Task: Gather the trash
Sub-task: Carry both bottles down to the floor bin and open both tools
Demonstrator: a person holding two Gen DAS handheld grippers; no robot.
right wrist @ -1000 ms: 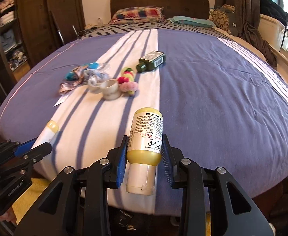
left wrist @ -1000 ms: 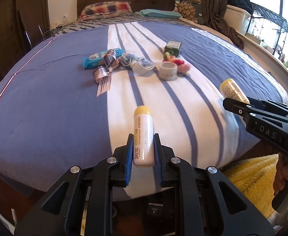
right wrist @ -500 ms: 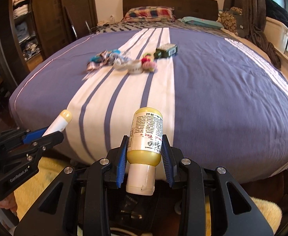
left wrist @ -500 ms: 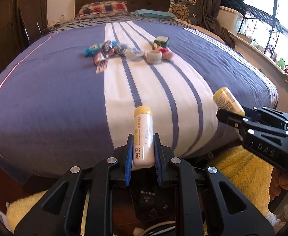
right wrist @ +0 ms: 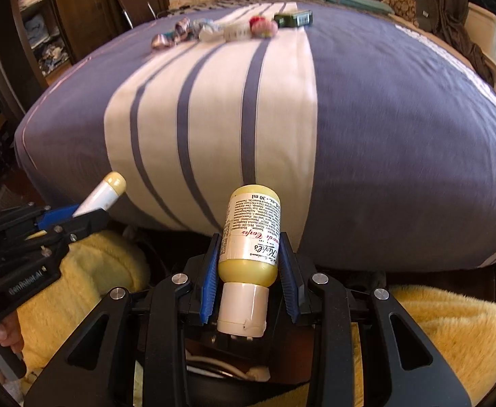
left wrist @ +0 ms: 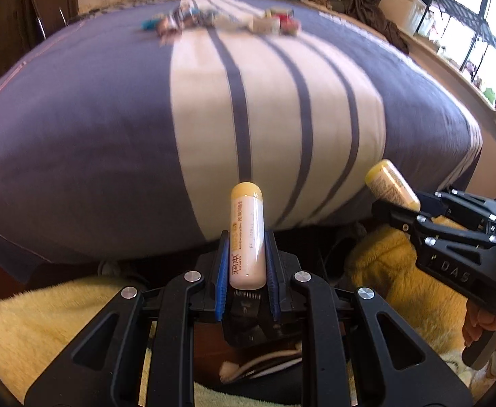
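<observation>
The left gripper (left wrist: 246, 264) is clenched on a slim white tube (left wrist: 246, 237) with a yellow cap, which stands up between its blue pads (left wrist: 221, 271) and reaches past the fingertips. The right gripper (right wrist: 249, 268) grasps a small yellow bottle (right wrist: 252, 237) the same way, white cap toward the palm, base sticking out beyond the fingers. Ahead of both sets of fingers lies the striped bedspread (right wrist: 383, 135); far beyond the tips a cluster of small litter (right wrist: 214, 30) sits mid-bed, too blurred to sort with confidence. Below the fingers is a yellow rug (left wrist: 44, 322).
</observation>
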